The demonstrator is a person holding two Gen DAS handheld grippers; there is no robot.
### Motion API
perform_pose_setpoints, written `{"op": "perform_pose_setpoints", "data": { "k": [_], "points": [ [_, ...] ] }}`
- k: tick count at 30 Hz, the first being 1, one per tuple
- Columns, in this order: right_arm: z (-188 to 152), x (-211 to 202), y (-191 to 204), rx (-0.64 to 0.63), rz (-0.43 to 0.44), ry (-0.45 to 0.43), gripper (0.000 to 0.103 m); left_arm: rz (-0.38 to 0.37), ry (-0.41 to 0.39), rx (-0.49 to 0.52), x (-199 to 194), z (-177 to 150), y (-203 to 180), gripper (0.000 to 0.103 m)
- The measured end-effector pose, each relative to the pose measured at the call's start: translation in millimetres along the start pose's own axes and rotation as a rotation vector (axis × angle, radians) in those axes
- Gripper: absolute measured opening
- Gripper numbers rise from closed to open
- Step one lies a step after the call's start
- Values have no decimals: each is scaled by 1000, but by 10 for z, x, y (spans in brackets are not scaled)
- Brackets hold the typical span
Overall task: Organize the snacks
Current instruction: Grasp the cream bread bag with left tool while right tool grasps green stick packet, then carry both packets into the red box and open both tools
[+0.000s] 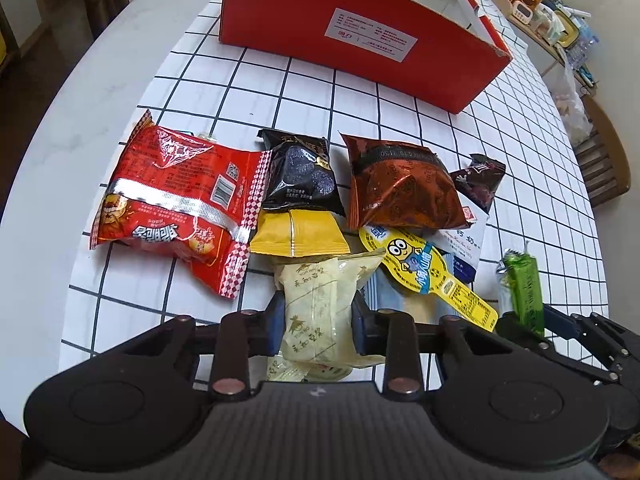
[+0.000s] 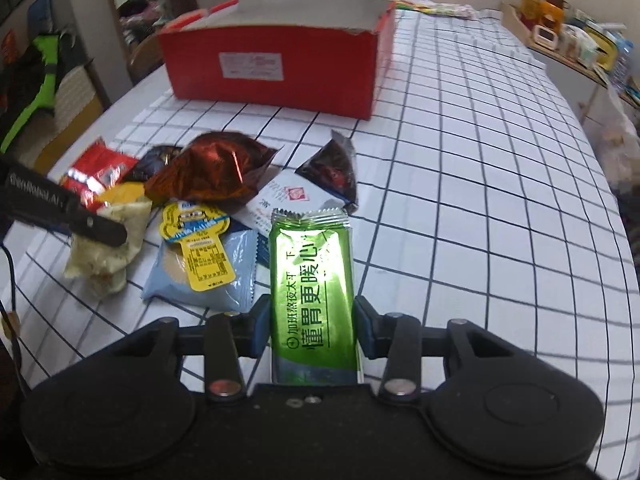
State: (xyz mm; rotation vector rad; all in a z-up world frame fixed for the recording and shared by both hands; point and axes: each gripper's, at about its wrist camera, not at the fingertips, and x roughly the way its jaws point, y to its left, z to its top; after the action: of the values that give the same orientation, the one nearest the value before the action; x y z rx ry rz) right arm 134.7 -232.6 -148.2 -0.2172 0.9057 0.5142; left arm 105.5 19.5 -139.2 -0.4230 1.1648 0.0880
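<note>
My left gripper (image 1: 318, 324) is shut on a cream snack packet (image 1: 316, 312), whose far end lies against the snack pile. My right gripper (image 2: 312, 322) is shut on a shiny green packet (image 2: 312, 284), held a little above the checked cloth; the same green packet (image 1: 524, 292) shows at the right edge of the left wrist view. The pile holds a big red bag (image 1: 176, 208), a black packet (image 1: 304, 176), a yellow packet (image 1: 298, 236), a brown foil bag (image 1: 400, 188) and a yellow cartoon-tagged pouch (image 1: 420, 264). An open red box (image 1: 360, 36) stands beyond the pile.
A light blue packet (image 2: 208, 276) and a white packet (image 2: 280, 200) lie in the pile near the green one. The checked cloth (image 2: 480, 200) stretches to the right of the pile. A shelf with jars (image 2: 560, 28) stands past the table's right edge, and chairs stand on both sides.
</note>
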Motion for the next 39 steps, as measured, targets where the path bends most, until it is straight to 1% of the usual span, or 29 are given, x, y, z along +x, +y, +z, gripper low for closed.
{"op": "perform_pose_setpoints", "data": {
  "k": [2, 6, 12, 15, 22, 26, 31, 39],
  "points": [
    [-4, -94, 5, 21, -8, -14, 42, -16, 3, -4, -38, -15, 32, 31],
    [30, -281, 32, 53, -25, -43, 42, -33, -19, 17, -167, -48, 61, 31],
    [212, -562, 112, 74, -34, -109, 42, -66, -61, 51, -421, -39, 87, 31],
    [357, -701, 184, 67, -25, -145, 42, -74, -101, 95, -604, 28, 46, 31],
    [766, -921, 330, 12, -19, -223, 42, -73, -229, 172, -1049, 325, -61, 31],
    [1025, -902, 337, 3, -1, -239, 42, -52, -282, 205, -1170, 556, -136, 31],
    [1415, -754, 275, 0, 16, -243, 42, -18, -326, 235, -1210, 892, -224, 31],
    [2007, -347, 106, -18, 34, -218, 42, 56, -338, 280, -1007, 1504, -398, 31]
  ]
}}
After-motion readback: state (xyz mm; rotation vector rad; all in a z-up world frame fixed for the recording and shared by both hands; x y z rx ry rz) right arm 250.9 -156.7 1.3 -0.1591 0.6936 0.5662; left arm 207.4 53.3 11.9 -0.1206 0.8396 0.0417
